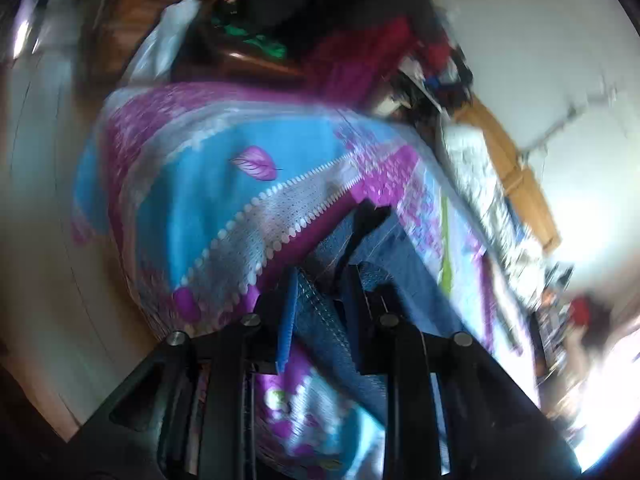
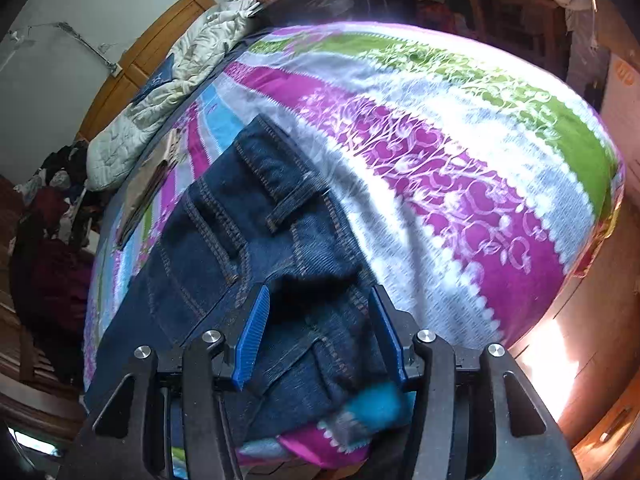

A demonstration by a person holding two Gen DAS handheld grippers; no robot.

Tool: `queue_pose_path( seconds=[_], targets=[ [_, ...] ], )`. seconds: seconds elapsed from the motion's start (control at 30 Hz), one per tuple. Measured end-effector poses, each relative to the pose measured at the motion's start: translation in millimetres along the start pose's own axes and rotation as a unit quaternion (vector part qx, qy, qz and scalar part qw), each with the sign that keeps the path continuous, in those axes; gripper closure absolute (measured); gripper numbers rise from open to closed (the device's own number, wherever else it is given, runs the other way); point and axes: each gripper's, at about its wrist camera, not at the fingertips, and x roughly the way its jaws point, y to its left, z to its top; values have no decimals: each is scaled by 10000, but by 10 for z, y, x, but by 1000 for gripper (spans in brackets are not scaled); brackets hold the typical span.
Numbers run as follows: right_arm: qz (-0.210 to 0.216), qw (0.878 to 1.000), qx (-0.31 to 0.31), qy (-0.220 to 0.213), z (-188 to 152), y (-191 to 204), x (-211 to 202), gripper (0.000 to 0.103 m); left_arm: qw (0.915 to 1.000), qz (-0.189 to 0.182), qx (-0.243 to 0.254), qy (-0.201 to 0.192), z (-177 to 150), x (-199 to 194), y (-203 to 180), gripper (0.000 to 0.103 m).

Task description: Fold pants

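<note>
The dark blue denim pants (image 2: pixel 248 232) with tan stitching lie on a bed covered by a patterned sheet (image 2: pixel 460 184) striped in magenta, grey, green and light blue. In the right wrist view they run from the centre of the frame down to the lower left, waistband and belt loops toward the middle. The right tool (image 2: pixel 320 320), black with blue ribbed pads (image 2: pixel 252 336), sits at the bottom centre with its fingers spread apart on either side of a bunched edge of the denim, which lies between the pads without being pinched.

In the blurred left wrist view, the left tool (image 1: pixel 324 280) at the bottom centre has its fingers drawn close together on a fold of the pants (image 1: pixel 384 256), which rises between them in the lower middle of the frame. A pale quilted blanket (image 2: pixel 160 100) lies crumpled in the upper left of the right wrist view, beside a wooden headboard (image 2: pixel 140 56).
</note>
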Motion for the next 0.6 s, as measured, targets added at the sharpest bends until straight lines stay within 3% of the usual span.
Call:
queue_pose_path(
  seconds=[0.07,0.13,0.2,0.27,0.4,0.47,0.5,0.53,0.6],
  targets=[
    [473,9985,254,86,-57,87,22,47,9994,-166,-283,58,-26,-35,-41,74],
    [785,9950,587,201,-57,160,112,36,9973,-322,-514,421,-58,55,-205,52],
    [858,9913,908,406,-48,178,249,26,9944,-295,-582,835,-99,223,-366,42],
    [1000,9871,1133,528,-34,195,375,25,9910,-94,-603,1193,-108,407,-486,41],
    [1184,9869,1012,412,13,281,453,25,9866,302,-461,1536,-98,769,-621,43],
    [1234,9862,1043,359,54,275,470,25,9842,319,-371,1702,-124,909,-690,53],
    [1308,9846,1105,353,63,251,474,27,9825,281,-354,1809,-124,977,-721,68],
    [1363,9831,1175,329,70,227,477,31,9802,278,-328,1931,-127,1062,-759,77],
    [1459,9822,1140,303,99,239,480,36,9789,332,-299,1993,-123,1157,-800,78]
  ],
)
